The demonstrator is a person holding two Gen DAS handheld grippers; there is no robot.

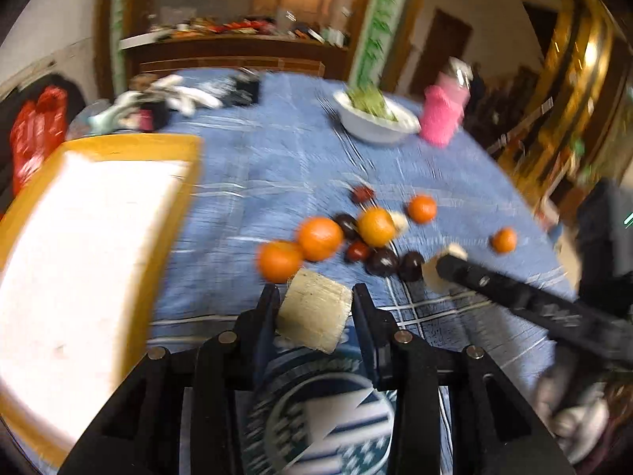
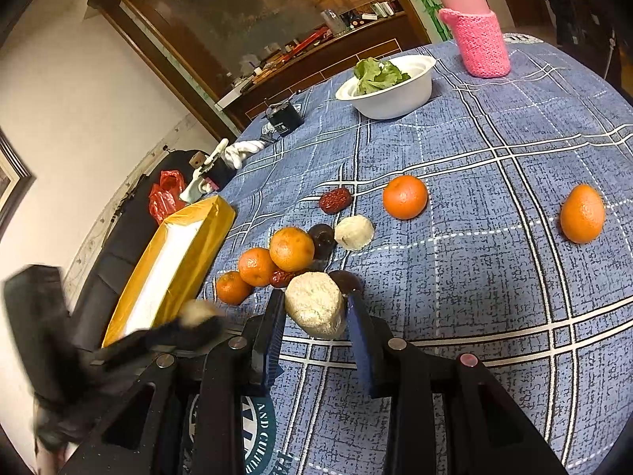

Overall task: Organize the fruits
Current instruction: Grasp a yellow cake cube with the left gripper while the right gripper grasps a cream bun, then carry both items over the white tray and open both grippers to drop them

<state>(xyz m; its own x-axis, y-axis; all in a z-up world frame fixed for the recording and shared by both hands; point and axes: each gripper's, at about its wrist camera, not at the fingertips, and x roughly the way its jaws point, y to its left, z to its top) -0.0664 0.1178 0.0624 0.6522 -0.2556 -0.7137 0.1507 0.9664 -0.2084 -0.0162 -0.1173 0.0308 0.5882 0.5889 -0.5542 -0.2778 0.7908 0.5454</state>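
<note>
Right wrist: pale, rough-skinned cylindrical chunk [image 2: 315, 309] between right tool [image 2: 316, 308] fingers.

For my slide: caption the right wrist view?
Right tongs grip a pale peeled chunk beside scattered oranges.

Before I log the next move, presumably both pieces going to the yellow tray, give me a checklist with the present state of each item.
1. Left gripper shut on a pale cut chunk: ok.
2. Right gripper shut on a pale peeled piece: ok.
3. Yellow tray has bare white floor to receive them: ok.
4. Whether the right gripper's piece is lifted off the blue checked tablecloth: cannot tell.
5. Oranges close beyond the right gripper, easily nudged: not ok.
6. Left-wrist view sharp enough to judge the grip: not ok, motion-blurred.
</note>
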